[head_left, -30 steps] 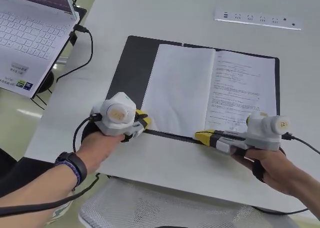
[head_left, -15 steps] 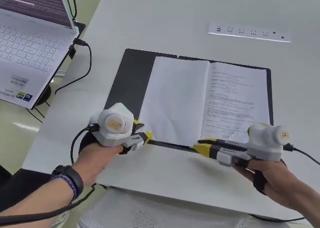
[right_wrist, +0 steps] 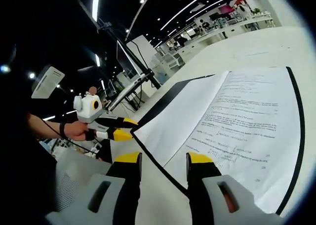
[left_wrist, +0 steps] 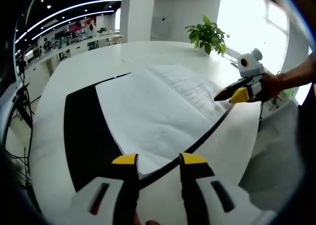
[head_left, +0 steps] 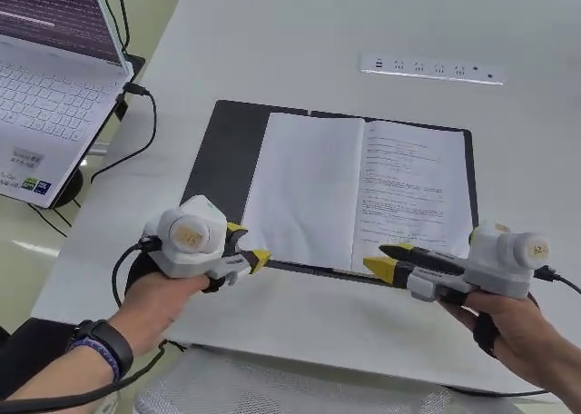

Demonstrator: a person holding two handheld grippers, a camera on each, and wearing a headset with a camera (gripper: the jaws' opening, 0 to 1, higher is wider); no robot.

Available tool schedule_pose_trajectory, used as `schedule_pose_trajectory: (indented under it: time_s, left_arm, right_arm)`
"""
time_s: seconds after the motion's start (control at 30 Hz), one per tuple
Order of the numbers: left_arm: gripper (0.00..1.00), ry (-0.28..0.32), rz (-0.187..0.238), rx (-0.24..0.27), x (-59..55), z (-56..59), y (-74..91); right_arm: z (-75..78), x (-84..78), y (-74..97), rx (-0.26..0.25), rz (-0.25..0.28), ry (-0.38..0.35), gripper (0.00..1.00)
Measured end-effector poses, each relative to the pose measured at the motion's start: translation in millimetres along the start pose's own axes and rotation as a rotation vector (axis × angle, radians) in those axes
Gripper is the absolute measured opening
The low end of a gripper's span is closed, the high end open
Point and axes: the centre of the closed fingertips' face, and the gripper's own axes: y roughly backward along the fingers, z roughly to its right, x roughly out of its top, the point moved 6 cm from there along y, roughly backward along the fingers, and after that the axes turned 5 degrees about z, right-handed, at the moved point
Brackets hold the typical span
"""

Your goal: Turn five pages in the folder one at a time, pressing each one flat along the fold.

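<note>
The black folder lies open on the white table. Its left page is blank and flat, its right page is printed. My left gripper is open at the folder's near edge, just below the blank page's corner; in the left gripper view the folder's edge runs between the parted yellow tips of the left gripper. My right gripper is open at the near edge, just right of the fold. The right gripper has the fold ahead of it. Nothing is held.
An open laptop sits at the far left with a black cable trailing off it. A white power strip lies beyond the folder. The table's near edge runs just under both hands. A potted plant stands at the far end.
The head camera has shifted, moving the folder down and left in the picture. Both grippers have stayed by the folder's near edge, the right one a little more to the right. The pages look the same.
</note>
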Motion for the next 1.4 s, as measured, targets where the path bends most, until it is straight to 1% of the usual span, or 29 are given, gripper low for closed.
schedule_pose_trajectory:
  time_s: [0.07,0.1,0.17,0.2,0.33,0.43,0.47,0.5,0.8,0.97,1.07,1.23,1.3,1.4]
  left_arm:
    - [0.34,-0.003,0.005,0.001,2.0,-0.3,1.6]
    - [0.35,-0.005,0.011,0.005,4.9,-0.3,3.6]
    - [0.36,-0.005,0.021,0.009,8.2,-1.0,6.1]
    - [0.36,-0.005,0.028,0.013,10.4,-1.6,7.6]
    - [0.39,-0.008,0.042,0.017,16.4,-1.7,12.3]
    - [0.41,-0.015,0.052,0.015,20.0,-0.9,15.5]
    - [0.42,-0.017,0.054,0.015,21.1,-0.4,16.7]
    - [0.42,-0.02,0.058,0.016,22.9,0.2,18.7]
    - [0.49,-0.024,0.083,0.023,31.1,1.4,32.7]
    - [0.52,-0.002,0.105,0.036,35.5,-0.7,42.5]
    - [0.55,0.027,0.127,0.044,36.3,-2.3,48.7]
    - [0.59,0.024,0.133,0.048,35.9,-1.2,56.0]
    - [0.6,0.029,0.139,0.052,36.8,-0.8,59.6]
    - [0.62,0.037,0.151,0.057,39.0,-0.1,64.9]
  right_arm:
    - [2.7,3.3,6.7,-0.033,0.002,0.044,0.37]
    - [3.8,5.8,11.1,-0.06,0.0,0.083,0.38]
    - [1.2,8.3,16.5,-0.073,0.002,0.095,0.42]
    - [-1.0,10.5,20.5,-0.085,0.011,0.099,0.44]
    - [-2.4,14.3,34.5,-0.124,0.021,0.125,0.47]
    - [-3.6,15.7,42.3,-0.143,0.029,0.13,0.49]
    - [5.2,18.4,50.4,-0.154,0.032,0.135,0.5]
    - [5.8,19.1,53.5,-0.161,0.034,0.141,0.51]
    - [1.3,22.3,81.2,-0.221,0.074,0.152,0.59]
    - [0.3,24.2,95.2,-0.252,0.092,0.157,0.62]
    - [-0.6,24.4,103.6,-0.27,0.103,0.155,0.66]
    - [-2.5,22.7,113.0,-0.29,0.107,0.154,0.69]
    - [-3.8,21.9,116.7,-0.299,0.101,0.168,0.69]
    - [-2.4,22.8,121.3,-0.303,0.092,0.173,0.74]
